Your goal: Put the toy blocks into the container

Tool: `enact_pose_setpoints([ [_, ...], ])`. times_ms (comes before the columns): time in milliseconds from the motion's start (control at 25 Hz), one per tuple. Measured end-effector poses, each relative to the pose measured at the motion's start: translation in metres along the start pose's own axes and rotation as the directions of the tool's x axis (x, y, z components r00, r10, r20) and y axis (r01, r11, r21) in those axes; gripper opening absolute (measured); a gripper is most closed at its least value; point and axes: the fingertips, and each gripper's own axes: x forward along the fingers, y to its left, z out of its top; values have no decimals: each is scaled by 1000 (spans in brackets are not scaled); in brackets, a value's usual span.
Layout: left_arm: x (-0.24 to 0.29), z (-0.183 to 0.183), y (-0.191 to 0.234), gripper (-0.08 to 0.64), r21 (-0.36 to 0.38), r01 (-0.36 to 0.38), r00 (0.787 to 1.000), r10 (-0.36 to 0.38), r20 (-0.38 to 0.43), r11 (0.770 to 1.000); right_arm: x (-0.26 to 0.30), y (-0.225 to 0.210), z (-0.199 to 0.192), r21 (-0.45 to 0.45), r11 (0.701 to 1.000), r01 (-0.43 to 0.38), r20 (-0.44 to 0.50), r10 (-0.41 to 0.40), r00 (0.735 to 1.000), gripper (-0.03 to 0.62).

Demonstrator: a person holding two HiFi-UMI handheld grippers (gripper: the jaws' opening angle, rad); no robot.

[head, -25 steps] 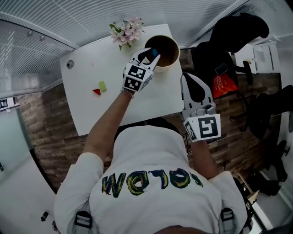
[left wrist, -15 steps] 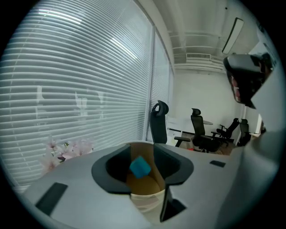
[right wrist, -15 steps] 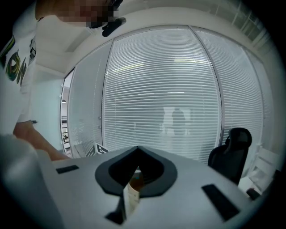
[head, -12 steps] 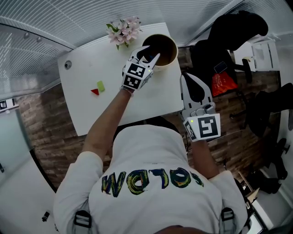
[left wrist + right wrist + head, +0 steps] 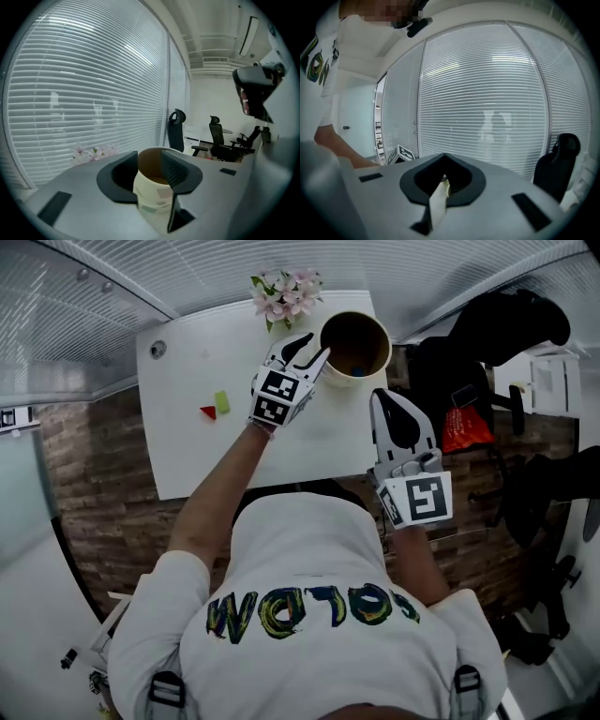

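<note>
Bright daylight through the blinds; fisheye bending edges, dark vignetted corners

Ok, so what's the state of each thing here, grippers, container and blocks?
Left gripper: open, jaws just closing a little, nothing gripped, container just ahead.
Right gripper: shut, empty, off the table's side.
Container: upright, open top, blue block inside.
Red block: loose on the table.
Green block: loose on the table, beside the red one.

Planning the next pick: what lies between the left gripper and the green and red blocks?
Nothing: the head view shows bare white table between the left gripper, its empty jaws just closing slightly, and the green block and red block.
</note>
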Motion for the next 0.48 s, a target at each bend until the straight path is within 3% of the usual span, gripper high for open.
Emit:
enact_pose_setpoints([
  [240,-49,-7,45,156,-37,-123,992,124,16,992,30,38,9,-28,993,-115,11,116,993,9],
  [480,-108,-21,84,156,-84,-240,969,243,30,967,58,83,17,-59,972,-229,15,230,973,9],
])
